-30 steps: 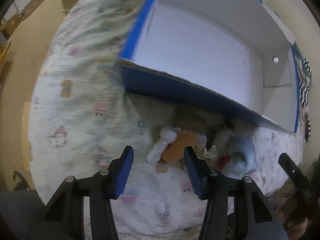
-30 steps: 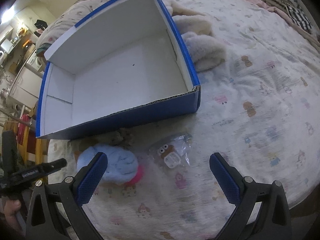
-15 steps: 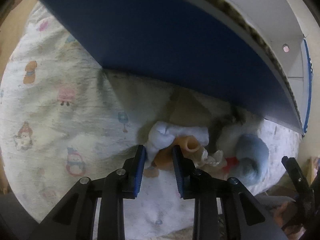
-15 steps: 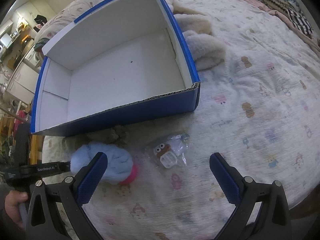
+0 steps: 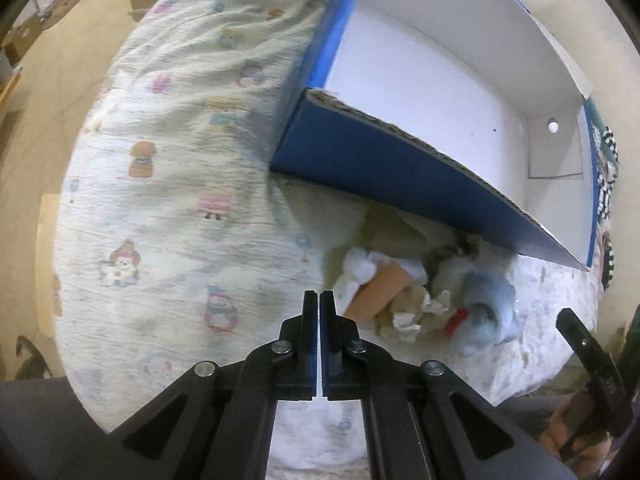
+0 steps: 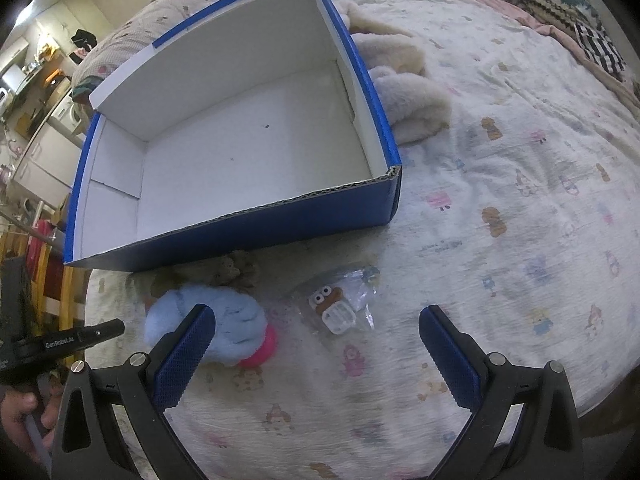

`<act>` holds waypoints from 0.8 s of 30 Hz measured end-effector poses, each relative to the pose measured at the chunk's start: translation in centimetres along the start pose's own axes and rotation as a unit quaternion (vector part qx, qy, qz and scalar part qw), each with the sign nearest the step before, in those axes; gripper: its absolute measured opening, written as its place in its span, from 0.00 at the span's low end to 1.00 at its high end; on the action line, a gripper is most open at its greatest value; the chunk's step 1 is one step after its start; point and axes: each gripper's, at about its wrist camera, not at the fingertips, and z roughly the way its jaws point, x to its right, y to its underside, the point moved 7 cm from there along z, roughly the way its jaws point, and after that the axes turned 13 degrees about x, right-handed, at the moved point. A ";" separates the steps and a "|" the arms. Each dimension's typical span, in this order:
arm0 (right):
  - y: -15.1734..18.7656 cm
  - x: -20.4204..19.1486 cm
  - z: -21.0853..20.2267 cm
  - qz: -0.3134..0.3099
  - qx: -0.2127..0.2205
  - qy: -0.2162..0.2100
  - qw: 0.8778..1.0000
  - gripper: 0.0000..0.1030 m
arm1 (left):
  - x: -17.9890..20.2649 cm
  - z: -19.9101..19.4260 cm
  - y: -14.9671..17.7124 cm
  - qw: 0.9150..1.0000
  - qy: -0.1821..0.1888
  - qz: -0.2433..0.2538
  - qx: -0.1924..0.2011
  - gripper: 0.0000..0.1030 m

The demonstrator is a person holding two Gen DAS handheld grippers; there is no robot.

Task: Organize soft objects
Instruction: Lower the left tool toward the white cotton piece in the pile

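Note:
A blue cardboard box with a white inside lies on the bed with nothing in it. In front of it lies a heap of soft toys: an orange and white one, a beige one and a light blue plush with a pink part. A small bagged toy with eyes lies to their right. My left gripper is shut with nothing between its pads, just left of the orange toy. My right gripper is wide open above the blue plush and bagged toy.
A printed white bedspread covers the bed. A cream fleece blanket lies behind the box's right wall. The bed edge and floor lie to the left. Checked cloth is at the far right.
My left gripper closed near the orange toy, then pulled back and up with nothing in it, fully shut. The toys stay on the bed. The right gripper barely moved.

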 end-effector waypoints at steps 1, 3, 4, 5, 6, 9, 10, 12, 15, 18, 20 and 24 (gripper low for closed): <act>0.0 -0.1 0.0 0.001 0.000 0.000 1.000 1.00 | -0.5 -0.1 -0.3 1.000 -0.004 -0.001 0.002 0.02; 0.0 -0.2 0.0 -0.002 -0.001 0.000 1.000 1.00 | -0.6 0.4 0.0 1.000 -0.003 0.001 -0.003 0.08; 0.1 -0.2 0.0 -0.004 0.000 0.000 1.000 1.00 | -0.5 1.0 -0.1 1.000 -0.006 0.008 -0.008 0.10; 0.1 -0.3 0.0 -0.008 0.001 0.001 1.000 1.00 | -0.2 1.6 -0.2 1.000 -0.013 0.015 -0.011 0.11; 0.1 -0.4 -0.1 -0.010 0.001 0.003 1.000 1.00 | -0.2 2.0 -0.2 1.000 -0.017 0.018 -0.013 0.11; 0.1 -0.2 -0.2 -0.010 0.003 0.006 1.000 1.00 | 0.0 3.4 0.0 1.000 -0.014 0.008 -0.026 0.11; 0.1 -0.1 -0.2 -0.008 0.004 0.007 1.000 1.00 | -0.1 3.2 -0.1 0.999 -0.015 0.007 -0.028 0.11; 0.1 0.1 -0.2 -0.007 0.005 0.007 1.000 1.00 | 0.1 3.4 -0.1 0.999 -0.017 0.006 -0.029 0.11; 0.0 0.2 -0.3 -0.006 0.005 0.007 1.000 1.00 | 0.9 4.1 0.2 0.999 -0.020 0.012 -0.030 0.11; 0.0 0.3 -0.3 -0.006 0.003 0.007 1.000 1.00 | 0.4 3.4 0.4 0.999 -0.020 0.007 -0.024 0.11; 0.0 0.4 -0.3 -0.006 0.004 0.008 1.000 1.00 | -0.3 2.9 0.1 1.000 -0.016 0.006 -0.020 0.11; 0.2 0.3 -0.1 -0.007 0.000 0.009 1.000 1.00 | -0.9 2.7 0.0 1.000 -0.009 -0.009 -0.023 0.12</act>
